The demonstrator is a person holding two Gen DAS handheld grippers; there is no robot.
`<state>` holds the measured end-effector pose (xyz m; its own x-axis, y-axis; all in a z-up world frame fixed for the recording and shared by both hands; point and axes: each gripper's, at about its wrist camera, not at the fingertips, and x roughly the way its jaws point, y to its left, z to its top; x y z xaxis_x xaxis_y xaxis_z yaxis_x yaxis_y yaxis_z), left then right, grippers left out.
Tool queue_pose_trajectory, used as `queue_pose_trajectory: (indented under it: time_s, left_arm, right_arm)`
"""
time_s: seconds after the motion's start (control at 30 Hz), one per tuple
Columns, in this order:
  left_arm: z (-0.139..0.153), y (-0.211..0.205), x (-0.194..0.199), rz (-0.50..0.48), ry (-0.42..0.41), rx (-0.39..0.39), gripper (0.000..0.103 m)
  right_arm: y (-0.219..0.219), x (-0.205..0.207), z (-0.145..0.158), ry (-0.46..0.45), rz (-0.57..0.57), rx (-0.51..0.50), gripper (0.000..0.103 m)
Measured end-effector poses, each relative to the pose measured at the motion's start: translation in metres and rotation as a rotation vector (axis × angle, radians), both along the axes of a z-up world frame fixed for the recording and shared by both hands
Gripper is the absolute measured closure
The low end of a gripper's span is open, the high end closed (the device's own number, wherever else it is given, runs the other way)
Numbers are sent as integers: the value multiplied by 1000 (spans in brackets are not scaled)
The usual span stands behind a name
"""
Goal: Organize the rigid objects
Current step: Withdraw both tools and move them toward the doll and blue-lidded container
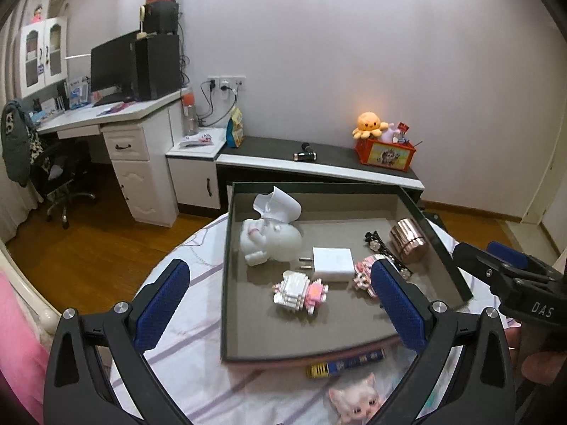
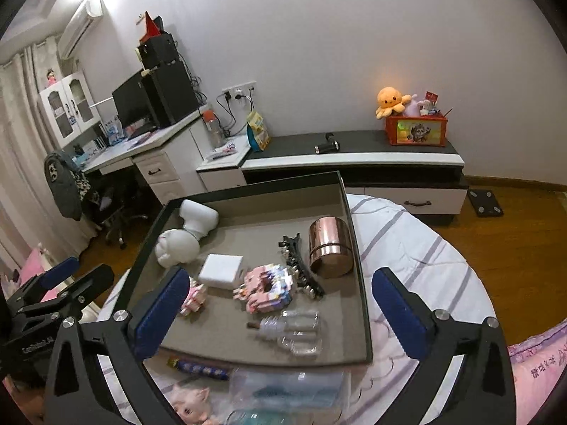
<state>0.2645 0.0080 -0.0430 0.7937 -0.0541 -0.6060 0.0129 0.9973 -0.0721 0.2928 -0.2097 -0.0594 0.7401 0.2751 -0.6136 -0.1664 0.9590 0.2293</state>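
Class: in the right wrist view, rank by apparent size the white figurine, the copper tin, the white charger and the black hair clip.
1. white figurine
2. copper tin
3. white charger and black hair clip: too alike to rank.

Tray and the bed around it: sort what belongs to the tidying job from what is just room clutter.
Job:
tray
white figurine
white charger
copper tin
black hair clip
brick toys
clear bottle
doll and blue tube, still outside the tray

Lying about:
octopus plush
red box
monitor
office chair
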Motion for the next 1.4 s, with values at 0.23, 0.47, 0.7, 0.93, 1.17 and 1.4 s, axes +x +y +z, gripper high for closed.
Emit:
queue_pose_trajectory:
  time_s: [0.23,0.47,0.7,0.93,1.17,1.4]
  left_arm:
    - [17,9,-38,21,-29,-14,0]
    - [26,15,-70,39,-54,-28,0]
    - [27,12,-101,42,-68,-32,0]
    - [19,8,-125,31,-45,-26,0]
    - [19,11,-136,43,-46,-35,0]
    - [17,10,-140,40,-48,-35,0]
  right_arm:
    - [0,-43,14,-48,6,4,0]
    - [-5,-91,25,-94,-21,-8,0]
    - [-3,-139,30,-152,-49,-52,0]
    - [-9,-153,27,-146,-64,-70,0]
    - [-12,-161,26,-147,-67,-67,0]
    - [-13,-165,25,-145,-75,-72,0]
